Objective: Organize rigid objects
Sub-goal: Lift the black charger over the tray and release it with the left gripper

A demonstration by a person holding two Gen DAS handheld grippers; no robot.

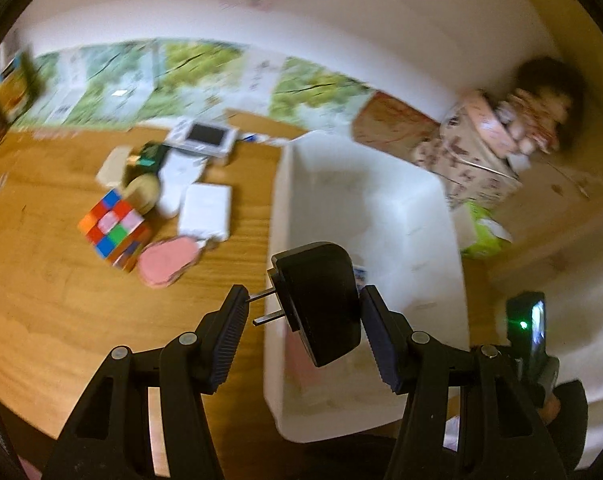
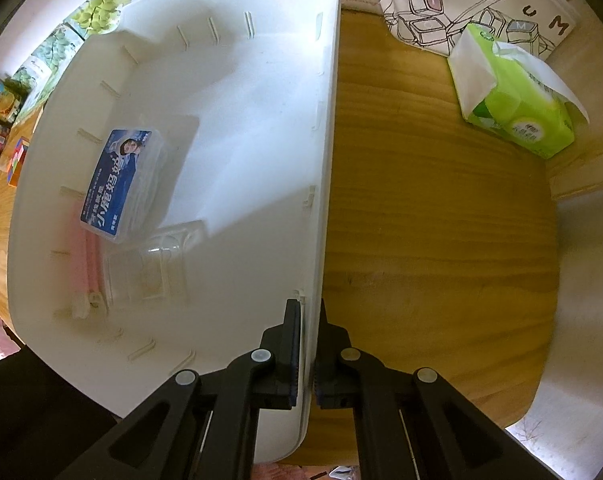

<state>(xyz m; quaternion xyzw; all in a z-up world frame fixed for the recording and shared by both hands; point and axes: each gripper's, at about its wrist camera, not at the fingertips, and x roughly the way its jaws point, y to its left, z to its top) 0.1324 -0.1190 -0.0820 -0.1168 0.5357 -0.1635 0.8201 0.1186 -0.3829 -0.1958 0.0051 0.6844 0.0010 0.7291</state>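
My left gripper [image 1: 303, 300] is shut on a black plug adapter [image 1: 319, 304], its two prongs pointing left against the left finger, held over the near left rim of the white bin [image 1: 421, 216]. My right gripper [image 2: 310, 312] is shut on the bin's right wall [image 2: 325, 160]. Inside the bin lie a blue-labelled clear box [image 2: 121, 184], a clear plastic case [image 2: 149, 268] and a pink item [image 2: 89, 256]. On the wooden table left of the bin sit a colour cube [image 1: 115, 228], a pink oval piece [image 1: 167, 260], a white box [image 1: 205, 210] and a white device [image 1: 205, 138].
A green tissue pack [image 2: 513, 100] and a printed cloth bag [image 2: 473, 4] lie right of the bin. A patterned carton [image 1: 477, 148] stands behind it. Boxes [image 1: 9, 92] are stacked at the far left. The right gripper's body [image 1: 529, 332] shows at lower right.
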